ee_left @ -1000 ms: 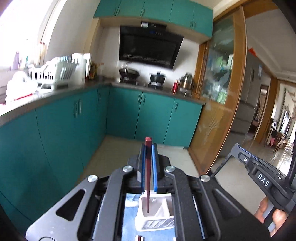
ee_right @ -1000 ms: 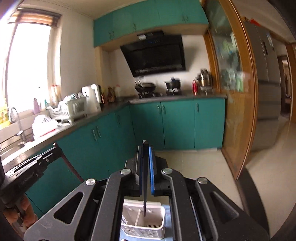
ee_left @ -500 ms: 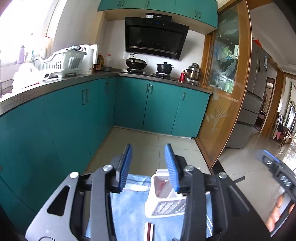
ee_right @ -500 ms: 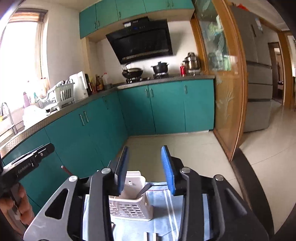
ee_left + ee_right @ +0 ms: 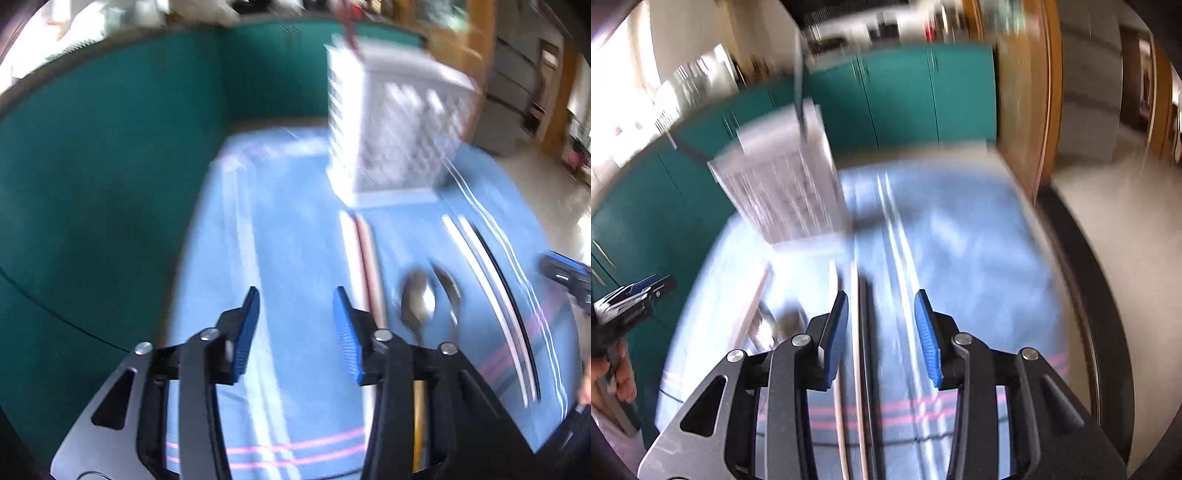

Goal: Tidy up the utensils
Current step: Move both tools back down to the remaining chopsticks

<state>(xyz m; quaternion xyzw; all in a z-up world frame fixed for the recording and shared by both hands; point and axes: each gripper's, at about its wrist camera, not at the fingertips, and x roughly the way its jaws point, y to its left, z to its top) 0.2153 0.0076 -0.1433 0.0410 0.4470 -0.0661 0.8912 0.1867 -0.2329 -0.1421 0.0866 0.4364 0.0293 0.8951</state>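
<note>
Both views are motion-blurred. A white perforated utensil caddy (image 5: 391, 122) stands at the far end of a blue striped cloth (image 5: 295, 258); a dark-red chopstick sticks out of its top. It also shows in the right wrist view (image 5: 783, 177) with a dark utensil standing in it. My left gripper (image 5: 295, 325) is open and empty, low over the cloth. To its right lie chopsticks (image 5: 364, 258), a spoon (image 5: 417, 299) and more long utensils (image 5: 491, 280). My right gripper (image 5: 881, 328) is open and empty over long chopsticks (image 5: 858, 332) on the cloth.
Teal cabinets (image 5: 110, 166) run along the left and back. A wooden-framed glass door (image 5: 1023, 92) stands at the right. The table's dark edge (image 5: 1082, 266) curves along the right. The other gripper shows at the left edge of the right wrist view (image 5: 631, 299).
One second ago each gripper was shut on a utensil above the caddy. Both opened, leaving the utensils in the caddy. Both have since dropped low and tilted down toward the cloth.
</note>
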